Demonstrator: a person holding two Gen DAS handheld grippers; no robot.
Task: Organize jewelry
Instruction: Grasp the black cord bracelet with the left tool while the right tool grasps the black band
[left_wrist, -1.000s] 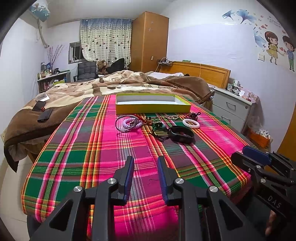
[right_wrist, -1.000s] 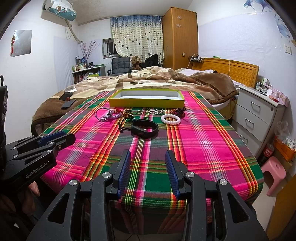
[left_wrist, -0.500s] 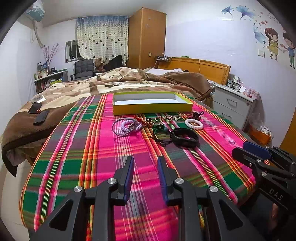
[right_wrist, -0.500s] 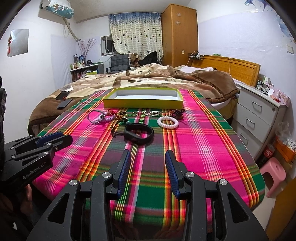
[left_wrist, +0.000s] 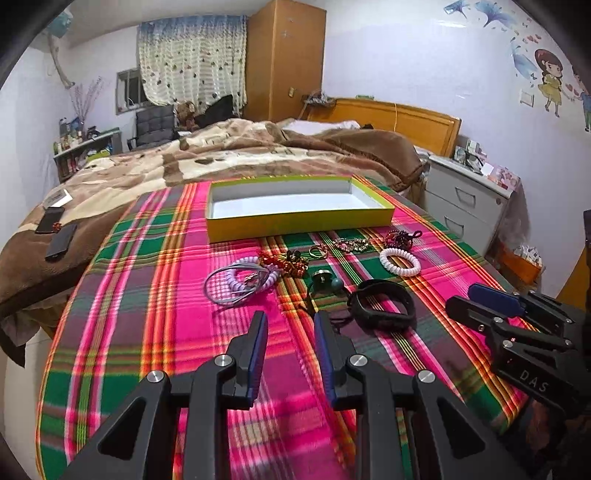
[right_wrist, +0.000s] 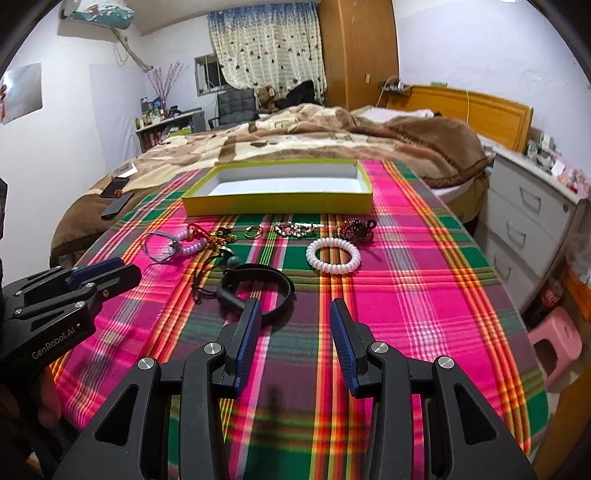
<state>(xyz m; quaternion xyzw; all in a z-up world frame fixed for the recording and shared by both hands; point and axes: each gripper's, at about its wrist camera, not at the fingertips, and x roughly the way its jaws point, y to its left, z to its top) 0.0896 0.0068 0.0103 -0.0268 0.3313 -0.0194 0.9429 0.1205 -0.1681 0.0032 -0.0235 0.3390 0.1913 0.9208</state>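
1. Both grippers hover over a plaid-covered table, empty. The left gripper (left_wrist: 290, 345) has its fingers parted; the right gripper (right_wrist: 295, 339) is spread wider.
2. Jewelry lies loose between the grippers and an empty yellow box (right_wrist: 277, 205) at the table's far end.
3. Nearest is a black band (right_wrist: 258, 291), just ahead of the right gripper.
4. Best approach, likely: straddle one side of the band, close gently, lift clear of the tangled cord (right_wrist: 203, 284) beside it.
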